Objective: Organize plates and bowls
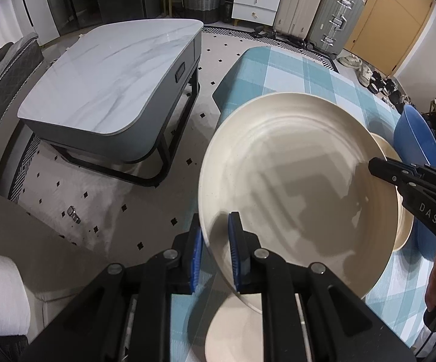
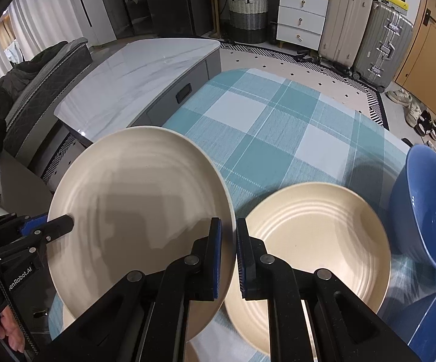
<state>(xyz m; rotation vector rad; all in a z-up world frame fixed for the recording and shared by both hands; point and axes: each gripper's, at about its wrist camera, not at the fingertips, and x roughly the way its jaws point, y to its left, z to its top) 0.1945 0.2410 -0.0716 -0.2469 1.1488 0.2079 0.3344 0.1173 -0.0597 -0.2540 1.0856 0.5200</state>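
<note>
— From the left side, what's going on?
— The left gripper (image 1: 216,256) pinches the near rim of a cream plate (image 1: 293,187) held up over the checked tablecloth (image 1: 293,69); stacking seems the step

— And from the right?
— The right gripper (image 2: 228,259) is pinched on the opposite rim. Another plate (image 2: 314,241) lies just beside, blue bowls (image 2: 429,211) further right. Next I'd guess they lower it squarely onto that plate

Black left tool (image 1: 216,249), blue ribbed pads, silver pivot screws, white lettering
</note>
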